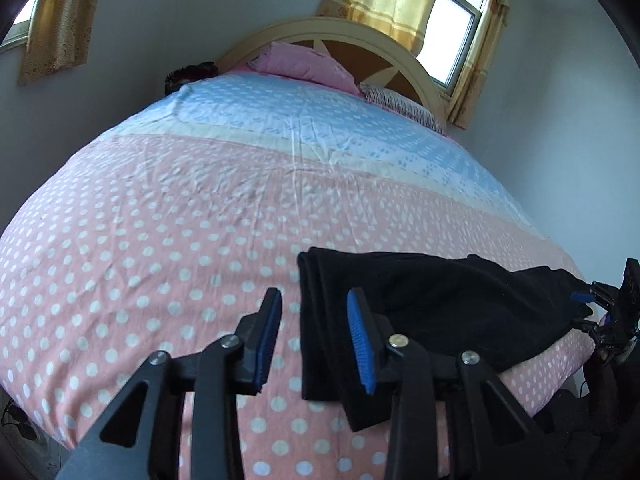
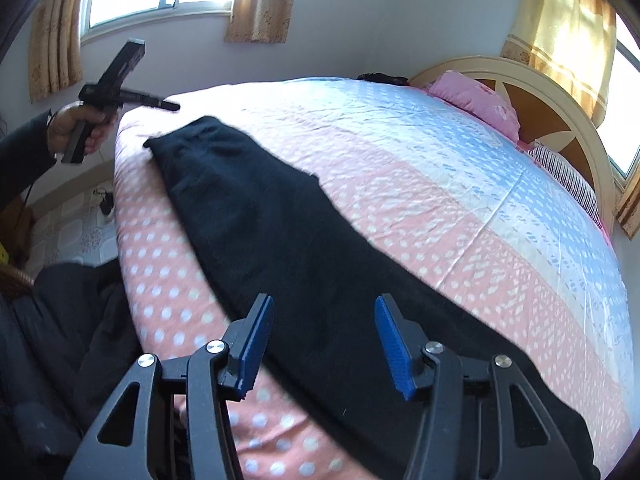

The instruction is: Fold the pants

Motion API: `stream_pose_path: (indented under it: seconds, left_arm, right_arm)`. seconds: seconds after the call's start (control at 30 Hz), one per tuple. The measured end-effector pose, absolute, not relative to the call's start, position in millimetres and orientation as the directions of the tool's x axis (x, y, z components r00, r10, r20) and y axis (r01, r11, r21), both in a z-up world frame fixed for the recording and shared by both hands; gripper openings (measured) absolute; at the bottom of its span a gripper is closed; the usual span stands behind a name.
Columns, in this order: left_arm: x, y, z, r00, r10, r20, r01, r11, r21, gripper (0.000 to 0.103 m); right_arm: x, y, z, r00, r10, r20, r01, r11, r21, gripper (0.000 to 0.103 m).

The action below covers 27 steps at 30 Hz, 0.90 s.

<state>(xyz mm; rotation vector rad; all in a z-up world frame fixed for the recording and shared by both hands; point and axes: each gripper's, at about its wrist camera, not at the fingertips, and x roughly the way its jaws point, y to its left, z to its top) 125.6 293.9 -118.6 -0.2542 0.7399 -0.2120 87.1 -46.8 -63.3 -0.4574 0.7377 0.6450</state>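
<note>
Polka-dot bedsheet [image 1: 160, 240], pink pillow [image 1: 304, 62], striped pillow [image 1: 404, 106], curved headboard [image 1: 420, 76], yellow curtains [image 1: 384, 0]

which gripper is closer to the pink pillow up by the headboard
Right, though only as a judgement. The pink pillow looks larger from the right gripper, open above the black pants. The left gripper, open at the pants' other end, sees it smaller and further up the bed.
</note>
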Motion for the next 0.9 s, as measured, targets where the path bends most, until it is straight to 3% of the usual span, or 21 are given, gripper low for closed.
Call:
stream_pose_path:
  seconds: [0.2, 0.47, 0.57, 0.67, 0.7, 0.77, 0.9]
  left_arm:
    - [167.2, 273.1, -138.8, 0.656, -0.264, -0.707, 0.099, 0.959, -0.266, 0.037]
    - [169.7, 268.3, -141.8, 0.649, -0.268, -0.712, 0.095, 0.957, -0.275, 0.037]
    - [170.5, 268.5, -142.3, 0.650, -0.263, -0.713, 0.098, 0.959, -0.265, 0.029]
    - [172.6, 270.8, -142.3, 0.648, -0.248, -0.720, 0.073, 0.961, -0.266, 0.028]
    - [173.6, 272.1, -141.3, 0.657, -0.233, -0.717, 0.060, 0.964, -0.258, 0.029]
    - [172.9, 276.6, -140.1, 0.667, -0.208, -0.715, 0.036, 0.968, -0.249, 0.041]
    - [173.0, 277.1, -141.9, 0.667, -0.236, -0.707, 0.059, 0.962, -0.266, 0.042]
  right_arm:
    - [125.0, -29.9, -48.1, 0.585, 0.393, -0.709, -0.656, 0.743, -0.130, 0.054]
    - [140.3, -8.9, -54.8, 0.560, 0.413, -0.718, -0.685, 0.718, -0.122, 0.054]
    - [148.8, -1.1, -62.9, 0.545, 0.408, -0.732, -0.684, 0.722, -0.106, 0.054]
    - [155.6, 6.2, -68.6, 0.537, 0.406, -0.740, -0.685, 0.721, -0.101, 0.054]
    - [157.3, 7.0, -69.3, 0.535, 0.407, -0.740, -0.686, 0.721, -0.099, 0.054]
    - [160.5, 9.5, -70.1, 0.528, 0.414, -0.741, -0.687, 0.721, -0.087, 0.054]
    - [165.7, 14.5, -73.0, 0.525, 0.413, -0.744, -0.685, 0.724, -0.082, 0.054]
